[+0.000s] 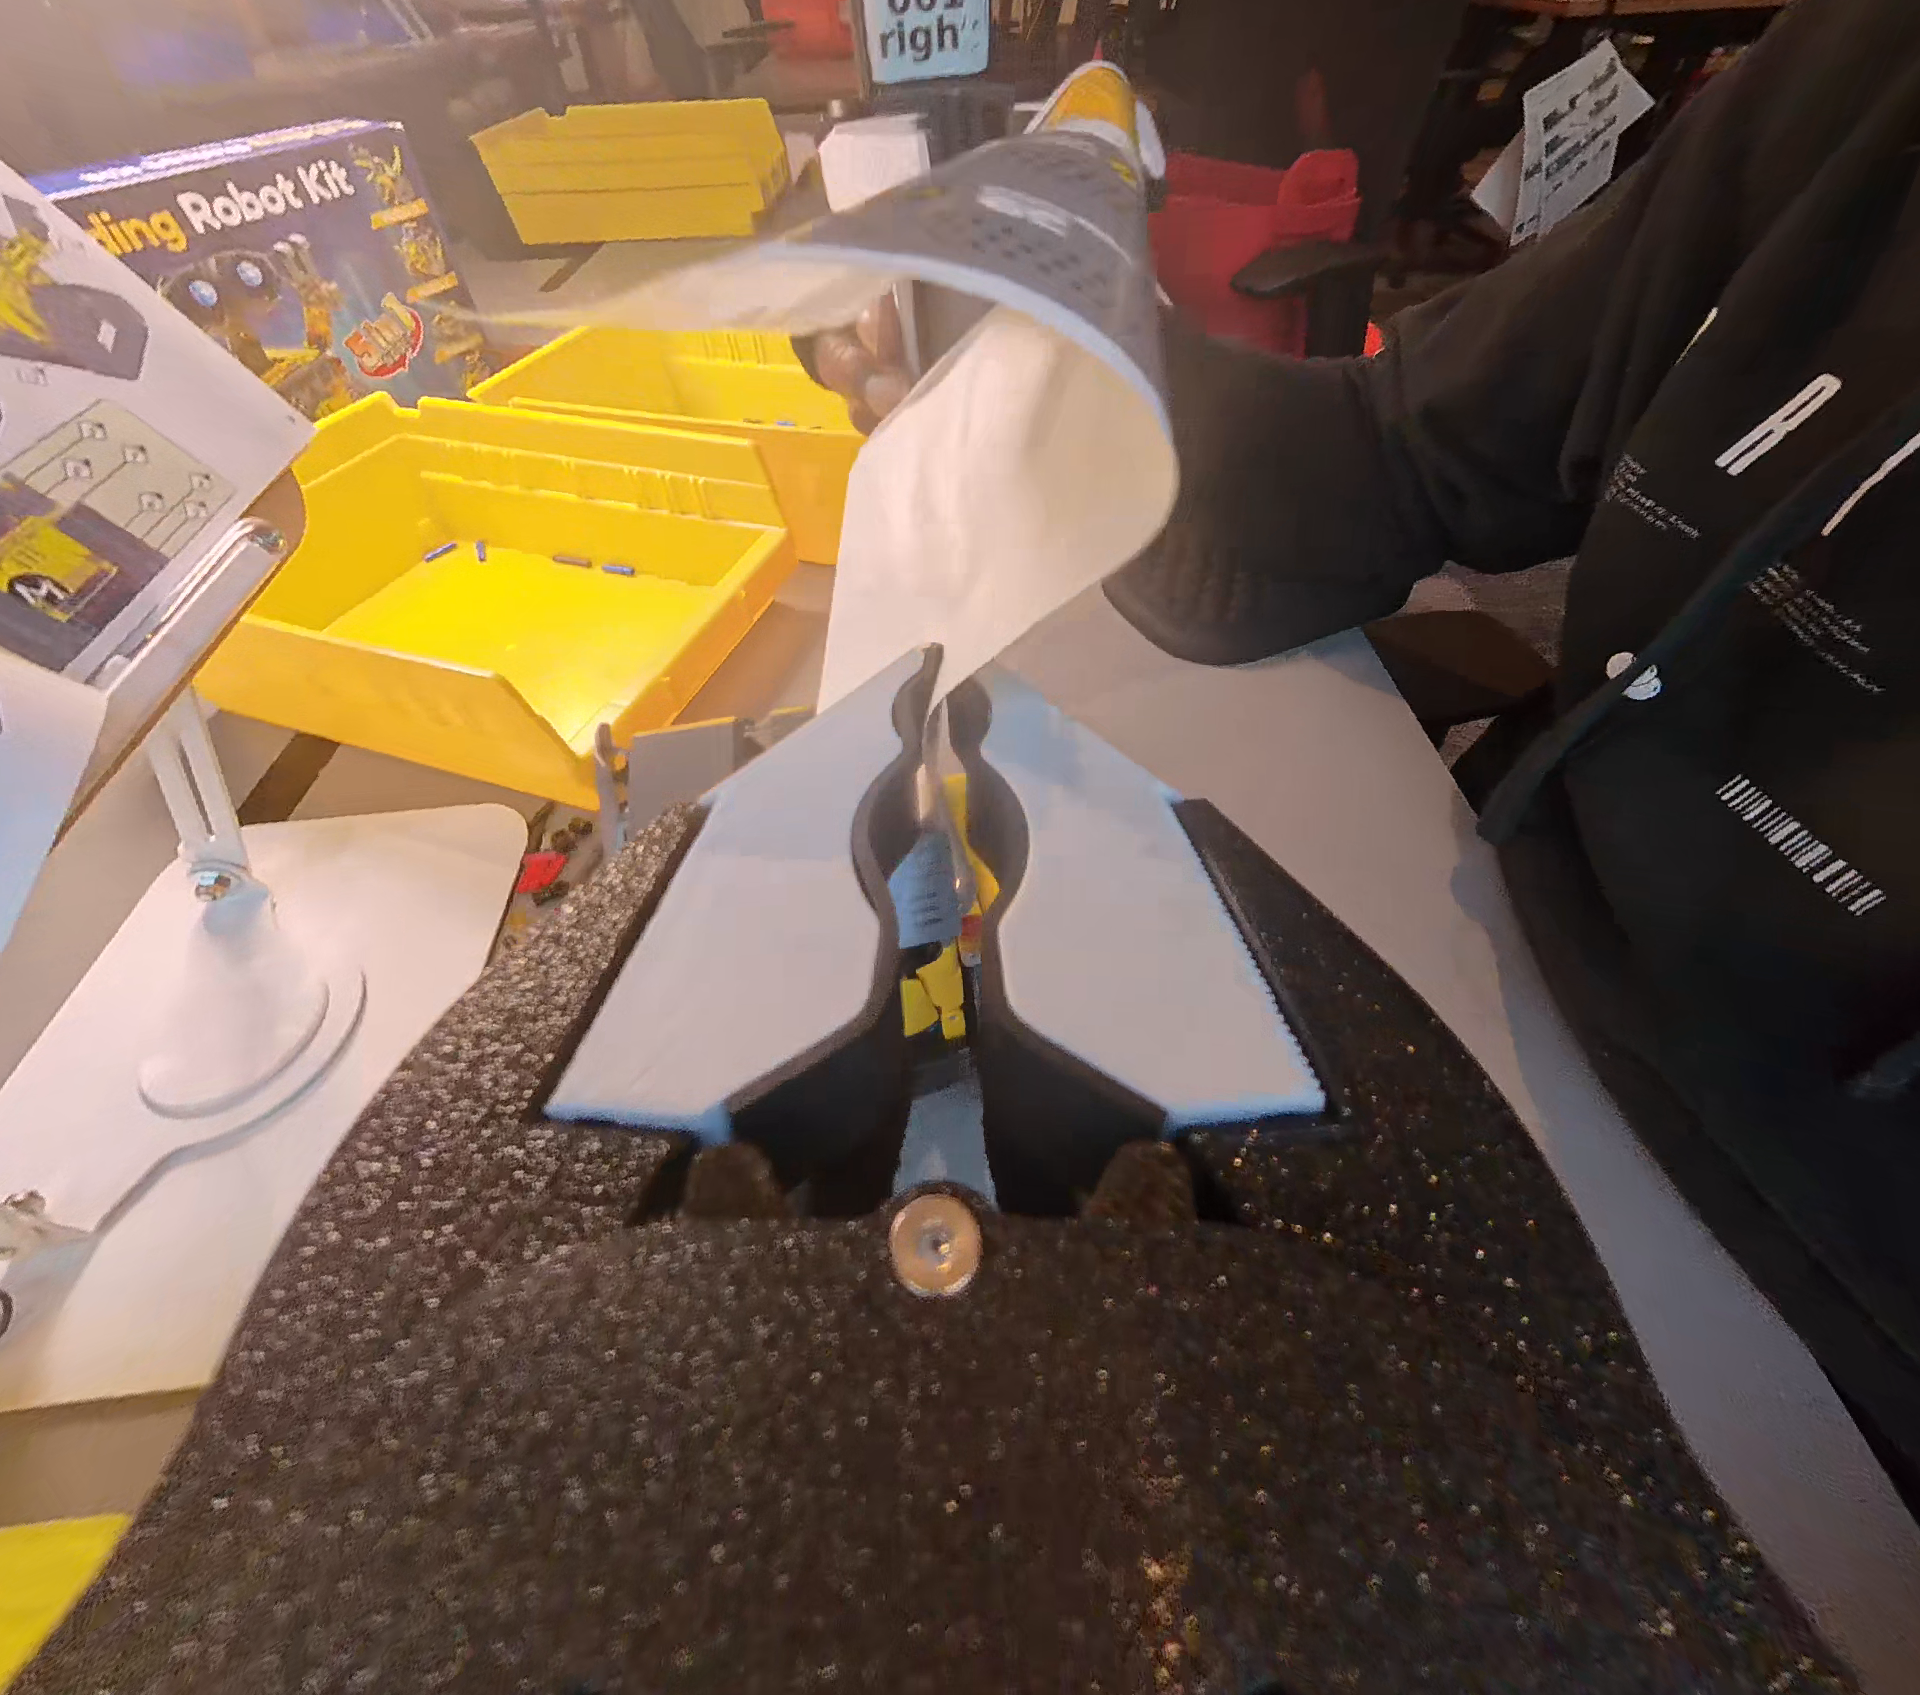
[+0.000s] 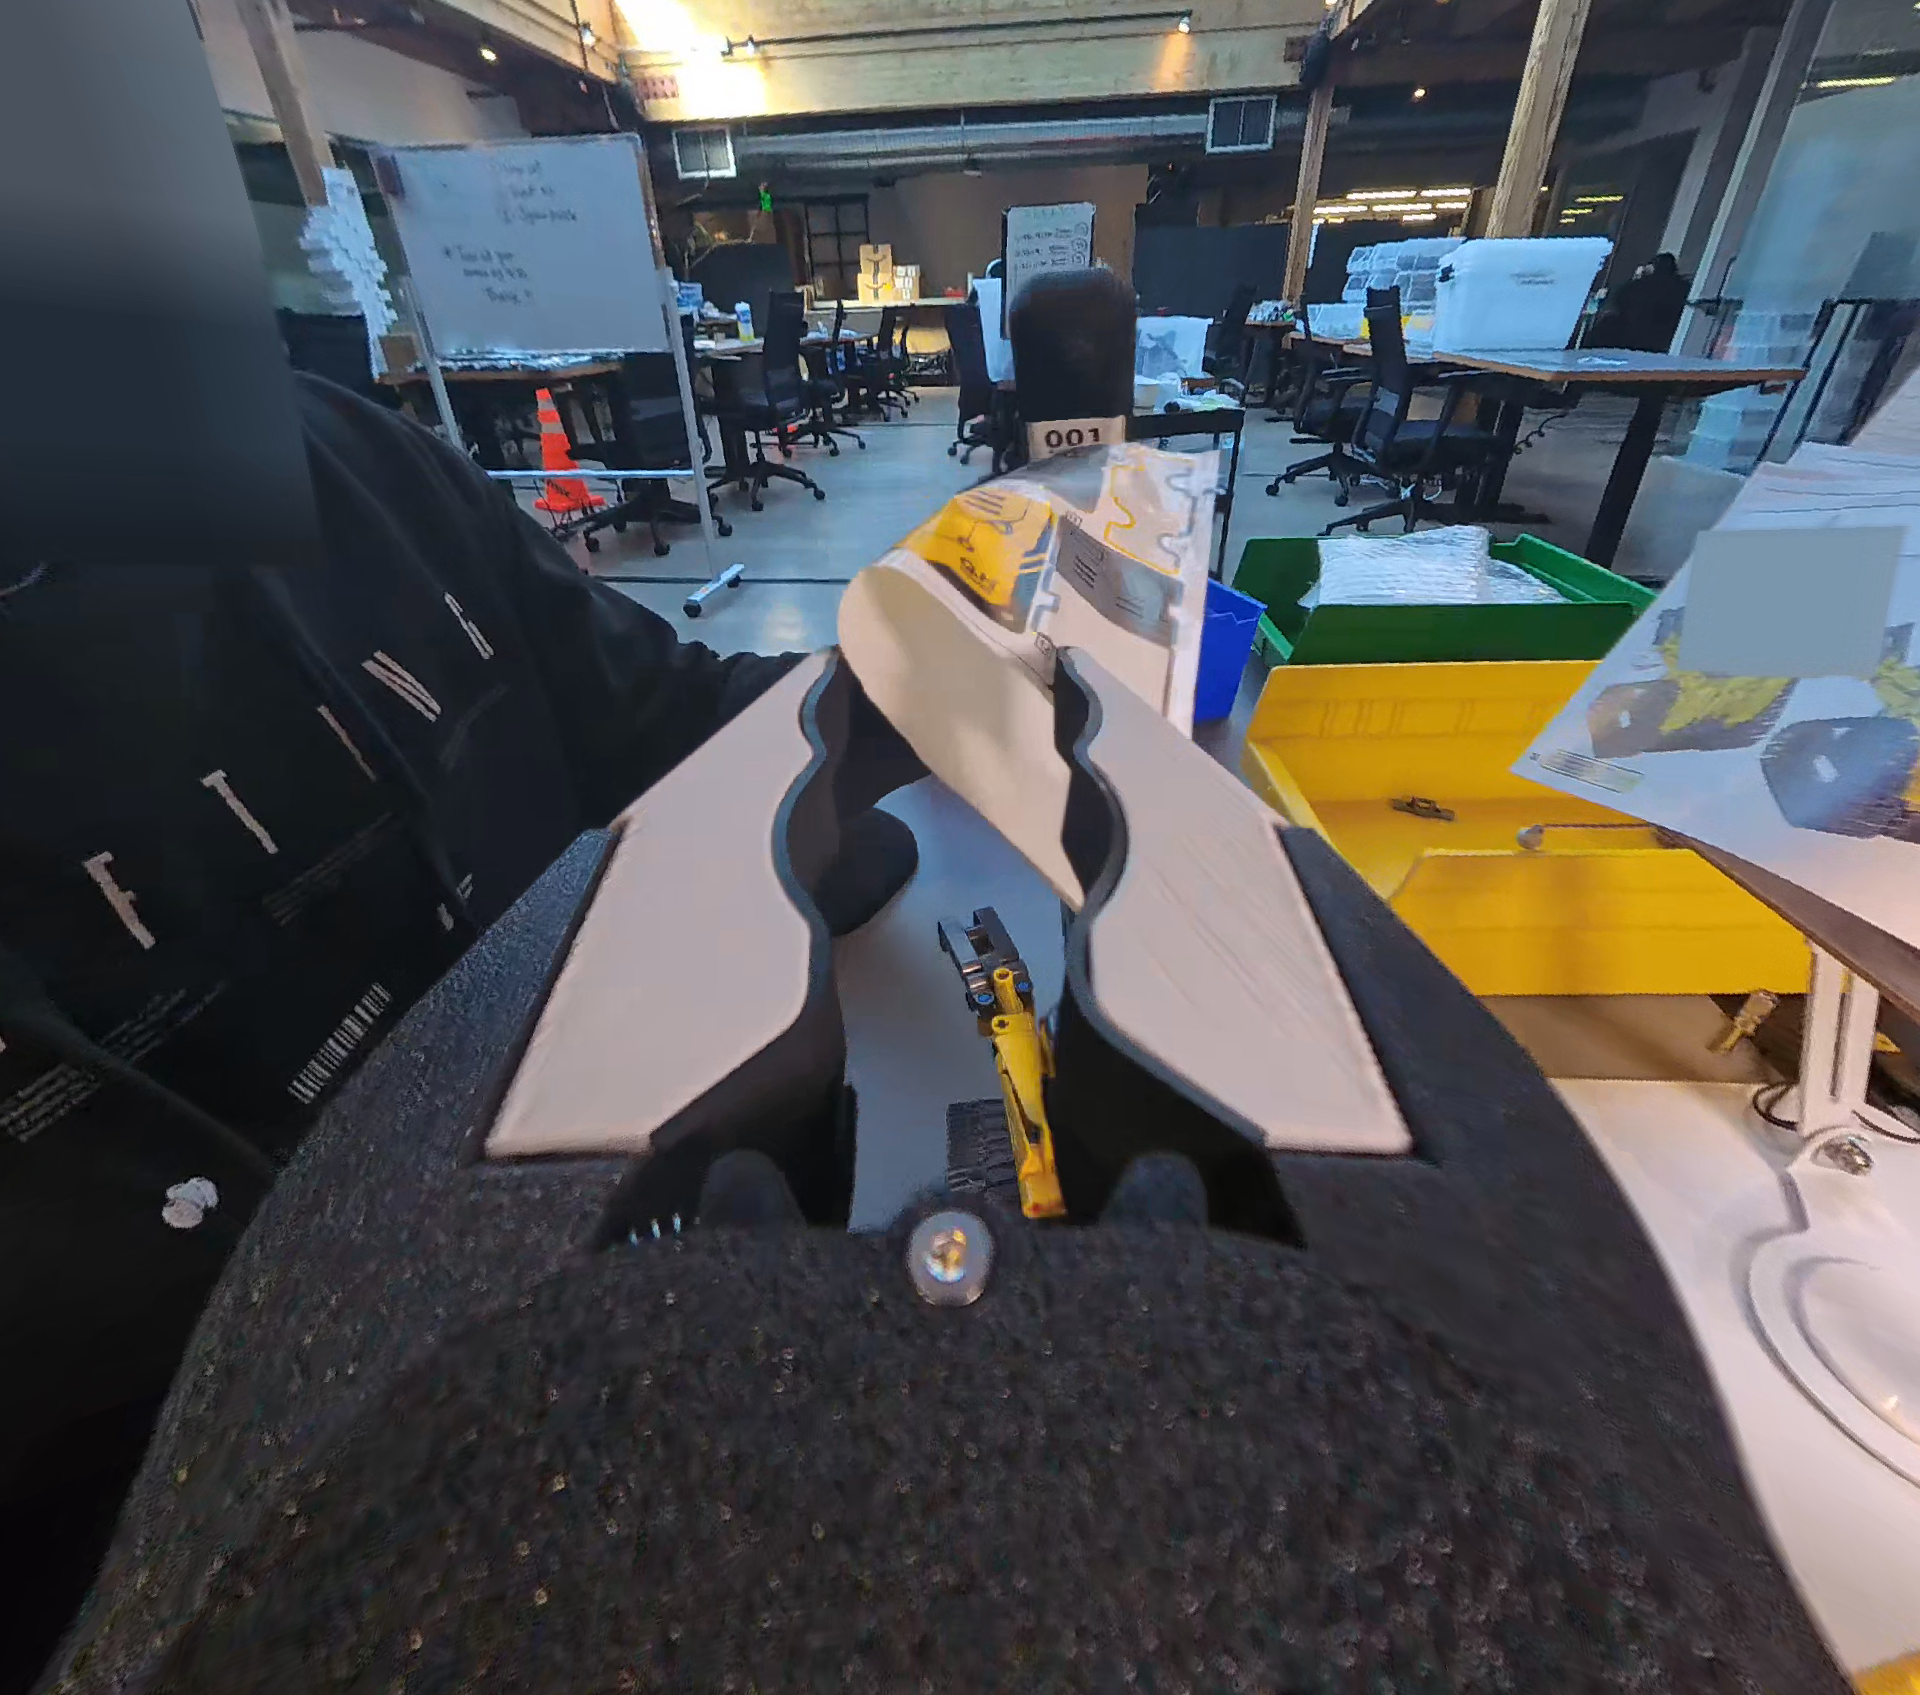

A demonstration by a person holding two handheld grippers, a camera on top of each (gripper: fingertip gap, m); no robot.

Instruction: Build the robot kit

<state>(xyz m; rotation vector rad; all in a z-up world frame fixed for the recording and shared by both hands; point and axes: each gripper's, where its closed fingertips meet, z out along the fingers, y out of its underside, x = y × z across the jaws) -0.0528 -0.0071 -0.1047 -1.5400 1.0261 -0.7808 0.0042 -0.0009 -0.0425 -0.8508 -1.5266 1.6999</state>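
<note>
The grey bench (image 1: 1309, 772) is carrying everything here, and a person in a black jacket (image 1: 1714, 606) is sitting close against its right edge. Two yellow bins (image 1: 499, 606) are lying open on the far left, with a blue kit box (image 1: 270, 243) standing behind them and a white stand (image 1: 249, 1022) propping a printed page beside them. In the right wrist view a green tray (image 2: 1434, 627) is sitting beyond the bins.

A printed paper sheet (image 1: 997, 492) is curling in the air above the bench. The left tongs (image 1: 928, 689) are pinching its lower edge at their very tips, with the jaws all but closed. The right tongs (image 2: 945, 674) are standing wide apart and gripping nothing. The sheet is passing between them and leaning on the inner edge of the right-hand finger.

A small yellow and black brick assembly (image 2: 1013, 1053) is lying on the bench below both pairs of tongs, just under the sheet.

In my judgement the grip is looking thin. A tug from the open tongs could be slipping the sheet free or creasing it, and the drooping paper could be brushing the assembly and knocking it askew.
</note>
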